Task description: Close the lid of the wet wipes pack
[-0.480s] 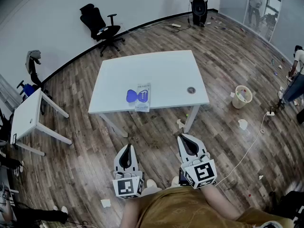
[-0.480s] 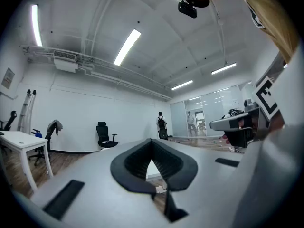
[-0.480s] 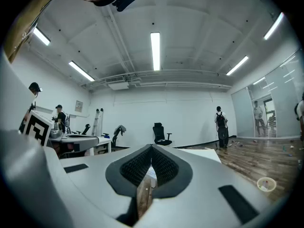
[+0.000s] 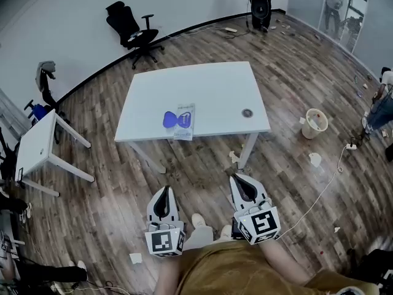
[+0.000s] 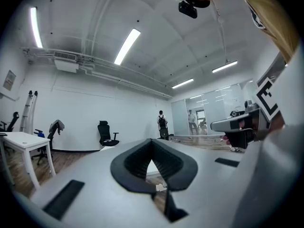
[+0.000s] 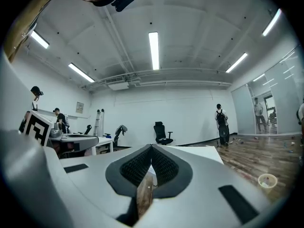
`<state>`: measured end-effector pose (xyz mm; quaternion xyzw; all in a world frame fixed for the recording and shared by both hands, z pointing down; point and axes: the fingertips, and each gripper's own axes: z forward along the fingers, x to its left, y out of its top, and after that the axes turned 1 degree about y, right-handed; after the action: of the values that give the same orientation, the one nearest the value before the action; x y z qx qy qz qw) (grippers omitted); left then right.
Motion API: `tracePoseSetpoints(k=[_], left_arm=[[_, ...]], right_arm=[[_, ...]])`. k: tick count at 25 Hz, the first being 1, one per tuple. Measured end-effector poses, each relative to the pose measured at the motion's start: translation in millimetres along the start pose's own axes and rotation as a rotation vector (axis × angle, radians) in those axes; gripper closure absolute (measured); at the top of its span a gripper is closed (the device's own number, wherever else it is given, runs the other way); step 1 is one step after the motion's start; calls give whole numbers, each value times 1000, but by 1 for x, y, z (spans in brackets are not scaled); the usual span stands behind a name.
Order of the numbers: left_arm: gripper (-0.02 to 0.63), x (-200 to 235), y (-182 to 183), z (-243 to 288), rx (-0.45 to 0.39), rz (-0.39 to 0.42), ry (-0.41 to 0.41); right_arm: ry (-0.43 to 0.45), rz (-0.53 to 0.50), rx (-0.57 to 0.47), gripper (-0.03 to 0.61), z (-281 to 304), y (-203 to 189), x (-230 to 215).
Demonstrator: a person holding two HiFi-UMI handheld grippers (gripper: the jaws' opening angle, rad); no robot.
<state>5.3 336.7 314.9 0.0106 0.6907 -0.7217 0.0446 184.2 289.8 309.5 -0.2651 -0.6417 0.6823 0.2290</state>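
The wet wipes pack (image 4: 184, 121) lies near the front edge of the white table (image 4: 209, 91), with its blue lid (image 4: 171, 120) flipped open to the left. Both grippers hang low in front of me, well short of the table. My left gripper (image 4: 163, 193) is shut with nothing in it, and so is my right gripper (image 4: 240, 180). In the left gripper view the left gripper (image 5: 153, 152) shows jaws together at the tips; in the right gripper view the right gripper (image 6: 151, 159) shows the same. The pack is not visible in either gripper view.
A small round object (image 4: 247, 113) sits on the table's right side. A black office chair (image 4: 132, 32) stands behind the table. A smaller white table (image 4: 37, 146) is at the left, a bin (image 4: 314, 123) at the right. Wooden floor lies between me and the table.
The view has shifted slightly; the table and pack sit a little higher in the frame. Both grippers keep their place and stay shut.
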Motion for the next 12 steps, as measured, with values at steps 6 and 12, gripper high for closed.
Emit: tracePoseSetpoints(k=[6, 12], left_arm=[[618, -1, -2, 9, 1, -7, -7], [618, 6, -7, 32, 6, -21, -9]], right_arm=[[-6, 3, 7, 572, 6, -1, -7], [-18, 3, 11, 572, 25, -3, -18]])
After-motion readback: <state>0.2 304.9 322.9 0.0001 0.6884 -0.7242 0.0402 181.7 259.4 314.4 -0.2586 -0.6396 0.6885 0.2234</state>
